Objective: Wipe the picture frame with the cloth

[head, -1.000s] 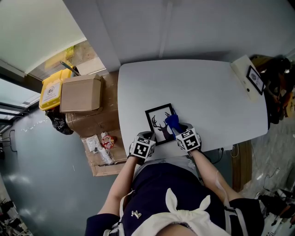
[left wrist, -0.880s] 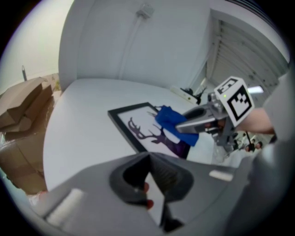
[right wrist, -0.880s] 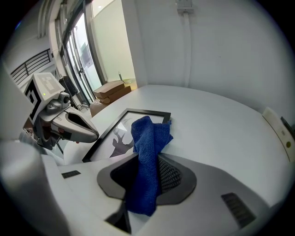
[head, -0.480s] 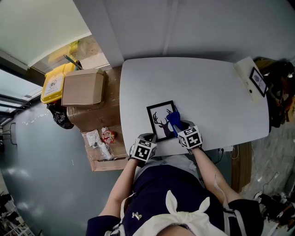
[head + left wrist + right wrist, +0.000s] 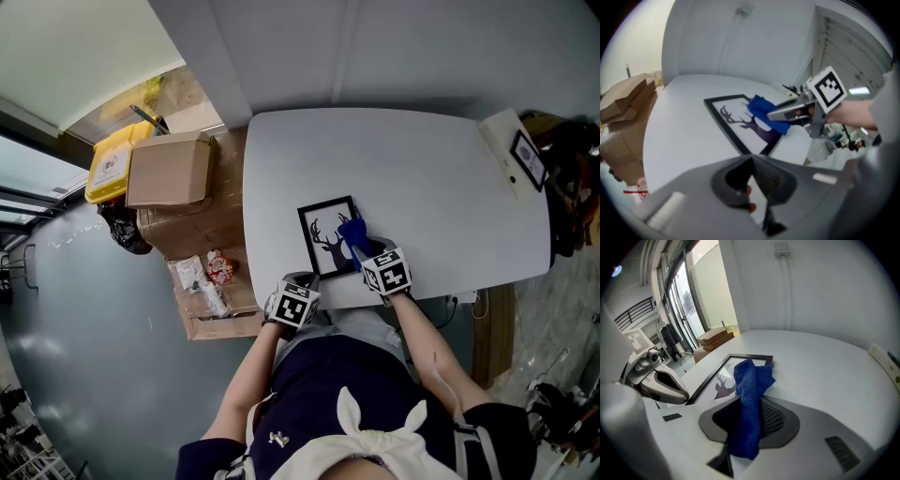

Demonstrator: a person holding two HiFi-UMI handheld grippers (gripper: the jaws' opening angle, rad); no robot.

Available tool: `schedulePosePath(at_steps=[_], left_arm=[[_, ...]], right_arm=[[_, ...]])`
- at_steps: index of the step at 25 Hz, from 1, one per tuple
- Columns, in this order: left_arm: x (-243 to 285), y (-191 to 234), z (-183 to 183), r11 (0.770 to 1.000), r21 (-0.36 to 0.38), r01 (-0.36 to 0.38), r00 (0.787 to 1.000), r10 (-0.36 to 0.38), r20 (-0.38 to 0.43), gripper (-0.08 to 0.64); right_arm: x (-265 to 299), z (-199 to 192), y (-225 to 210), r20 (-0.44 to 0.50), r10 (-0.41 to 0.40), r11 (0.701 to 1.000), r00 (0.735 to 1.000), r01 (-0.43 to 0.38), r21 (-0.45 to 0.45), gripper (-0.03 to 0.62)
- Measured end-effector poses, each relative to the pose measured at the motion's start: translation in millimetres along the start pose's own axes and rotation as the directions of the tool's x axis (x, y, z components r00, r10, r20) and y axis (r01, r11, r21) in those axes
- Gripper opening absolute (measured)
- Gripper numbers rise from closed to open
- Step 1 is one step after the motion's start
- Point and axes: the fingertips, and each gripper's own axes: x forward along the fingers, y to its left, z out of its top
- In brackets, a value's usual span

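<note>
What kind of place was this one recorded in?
Probably an office or workshop back room rather than a home: a plain white table against a bare wall, cardboard boxes and a yellow container piled on the floor beside it, and tall glass partitions beyond.

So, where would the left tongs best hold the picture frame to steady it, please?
Probably its near left corner, from the table's front edge: the picture frame lies flat, the cloth in the right tongs covers its right side, leaving that corner bare.
</note>
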Motion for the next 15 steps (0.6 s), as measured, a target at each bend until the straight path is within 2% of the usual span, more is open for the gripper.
schedulePosePath(at_steps=[4, 9, 15], left_arm=[[0.4, -3.8, -3.7, 1.000, -0.006, 0.004, 1.000, -0.004, -0.003, 0.002], [2.4, -2.9, -3.5, 0.999, 0.046, -0.024, 1.000, 0.024, -0.008, 0.003], [2.5, -3.3, -4.3, 1.000, 0.019, -0.018, 1.000, 0.018, -0.011, 0.003]], right_arm=[[0.3, -0.2, 0.0, 0.011, 0.001, 1.000, 1.000, -0.001, 0.004, 0.104], [0.5, 0.2, 0.5, 0.036, 0.003, 1.000, 0.999, -0.004, 0.004, 0.104], [-0.5, -0.4, 1.0, 0.063, 0.015, 1.000, 0.998, -0.015, 0.003, 0.103]])
